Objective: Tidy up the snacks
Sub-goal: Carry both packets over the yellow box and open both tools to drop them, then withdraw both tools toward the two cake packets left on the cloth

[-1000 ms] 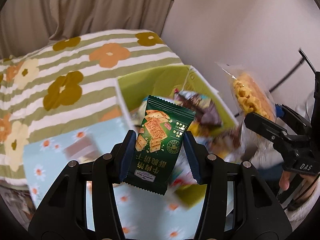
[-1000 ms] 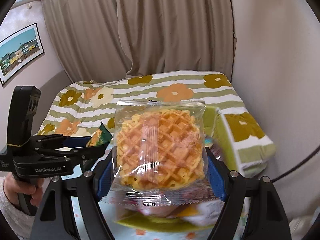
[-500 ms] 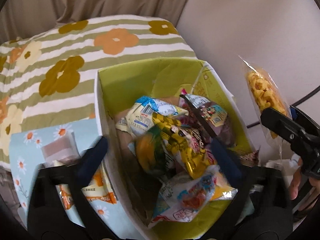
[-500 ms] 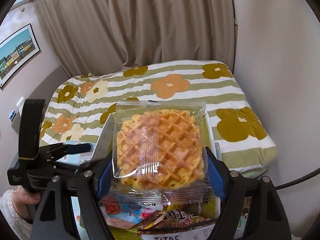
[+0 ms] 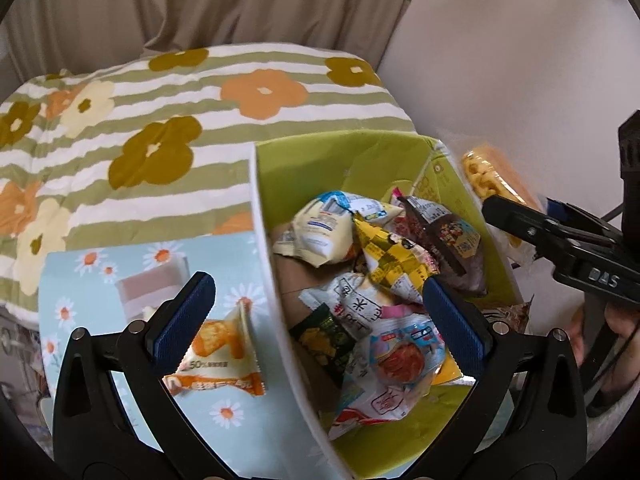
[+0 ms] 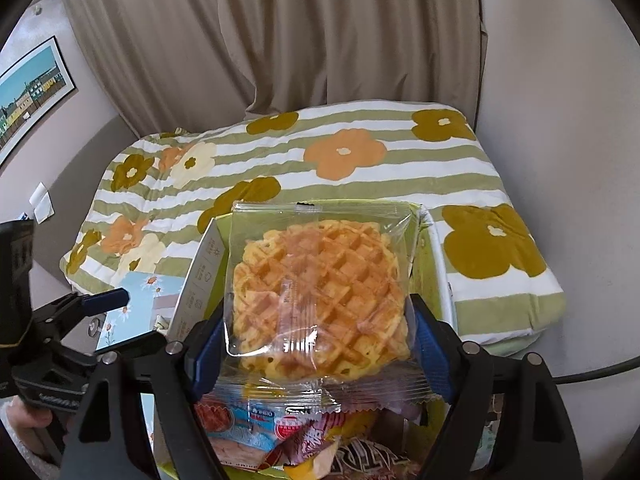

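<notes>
Left hand-held gripper [image 5: 320,312]: your jaws stand spread wide with nothing between the pads; one finger hangs over the blue daisy-print card, the other over the box.
Right hand-held gripper [image 6: 316,344]: your jaws have just been opening, and the waffle packet [image 6: 320,300] is between them; its edges sit right at both blue pads, and you cannot tell from this view whether they press it.
Waffle packet: clear wrapper, round golden waffle, upright between your fingers, above the box's contents; in the left wrist view it shows at 2 o'clock, blurred.
Green box [image 5: 360,168]: open-topped, lime inside, white outside, resting at the bed's near edge; it fills the middle and 4 o'clock part of the left view.
Snacks in the box: a cream and blue packet [image 5: 320,228] at the top, a yellow checked packet [image 5: 392,264] beside it, a dark brown packet [image 5: 448,248] toward 2 o'clock, a dark green packet [image 5: 324,336] low against the left wall, a pale packet with a red picture [image 5: 396,368] at 5 o'clock.
Orange packet [image 5: 218,356]: outside the box, lying on the daisy-print card [image 5: 100,276] at 8 o'clock, just beside the box wall.
Bed cover [image 6: 360,160]: green and white stripes with large flowers, from 9 to 12 o'clock.
</notes>
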A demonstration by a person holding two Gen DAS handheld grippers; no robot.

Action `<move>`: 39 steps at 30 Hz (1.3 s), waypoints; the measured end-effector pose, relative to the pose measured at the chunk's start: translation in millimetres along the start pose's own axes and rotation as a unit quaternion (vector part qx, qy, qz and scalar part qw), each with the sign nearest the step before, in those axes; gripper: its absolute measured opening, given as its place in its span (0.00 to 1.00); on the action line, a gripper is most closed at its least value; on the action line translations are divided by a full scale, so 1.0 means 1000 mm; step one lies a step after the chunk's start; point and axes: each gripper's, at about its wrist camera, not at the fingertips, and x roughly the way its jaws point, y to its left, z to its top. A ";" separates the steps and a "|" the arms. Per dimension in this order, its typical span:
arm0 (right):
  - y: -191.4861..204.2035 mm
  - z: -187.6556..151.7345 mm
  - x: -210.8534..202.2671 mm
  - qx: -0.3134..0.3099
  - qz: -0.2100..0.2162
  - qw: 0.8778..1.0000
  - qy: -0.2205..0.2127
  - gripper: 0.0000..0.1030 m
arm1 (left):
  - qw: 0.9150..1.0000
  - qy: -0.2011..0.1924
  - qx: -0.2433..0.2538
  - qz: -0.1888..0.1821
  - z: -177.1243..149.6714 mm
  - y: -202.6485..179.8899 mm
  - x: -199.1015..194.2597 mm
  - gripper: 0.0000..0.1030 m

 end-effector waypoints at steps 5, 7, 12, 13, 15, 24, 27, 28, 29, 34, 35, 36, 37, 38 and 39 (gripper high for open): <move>0.005 -0.001 -0.016 -0.010 -0.011 0.999 -0.033 0.97 | 1.000 -0.004 -0.010 0.008 -0.007 0.011 -0.010 1.00; 0.007 -0.004 -0.023 -0.019 -0.023 0.999 -0.046 0.97 | 1.000 -0.006 -0.015 0.012 -0.013 0.016 -0.014 1.00; 0.008 -0.010 -0.032 -0.022 -0.006 0.999 -0.039 0.97 | 0.999 -0.011 -0.031 0.016 -0.025 0.027 -0.026 1.00; 0.010 -0.011 -0.034 -0.026 -0.005 0.999 -0.039 0.97 | 0.999 -0.014 -0.033 0.019 -0.028 0.029 -0.030 1.00; 0.014 -0.012 -0.039 -0.033 -0.001 0.999 -0.043 0.97 | 0.999 -0.018 -0.036 0.025 -0.031 0.032 -0.036 1.00; 0.035 -0.015 -0.056 -0.044 0.025 0.997 -0.054 0.97 | 0.995 -0.046 -0.047 0.072 -0.044 0.055 -0.080 1.00; 0.052 -0.015 -0.061 -0.055 0.032 0.996 -0.057 0.97 | 0.994 -0.055 -0.049 0.085 -0.048 0.072 -0.099 1.00; 0.057 -0.015 -0.062 -0.057 0.034 0.996 -0.058 0.97 | 0.993 -0.057 -0.048 0.087 -0.048 0.077 -0.103 1.00; 0.064 -0.015 -0.063 -0.060 0.036 0.996 -0.060 0.97 | 0.993 -0.058 -0.048 0.089 -0.048 0.082 -0.105 1.00; 0.104 -0.021 -0.059 -0.066 0.042 0.995 -0.063 0.97 | 0.994 -0.061 -0.046 0.083 -0.046 0.121 -0.113 1.00; 0.112 -0.023 -0.057 -0.064 0.043 0.995 -0.063 0.97 | 0.994 -0.061 -0.047 0.080 -0.046 0.127 -0.114 1.00; 0.122 -0.025 -0.054 -0.061 0.044 0.995 -0.061 0.97 | 0.995 -0.060 -0.045 0.073 -0.045 0.138 -0.114 1.00; 0.131 -0.027 -0.051 -0.059 0.044 0.996 -0.060 0.97 | 0.995 -0.058 -0.042 0.067 -0.044 0.146 -0.113 1.00; 0.140 -0.029 -0.048 -0.056 0.042 0.996 -0.058 0.97 | 0.996 -0.055 -0.039 0.063 -0.043 0.152 -0.112 1.00; 0.150 -0.030 -0.044 -0.051 0.039 0.997 -0.054 0.97 | 0.996 -0.051 -0.035 0.059 -0.042 0.160 -0.112 1.00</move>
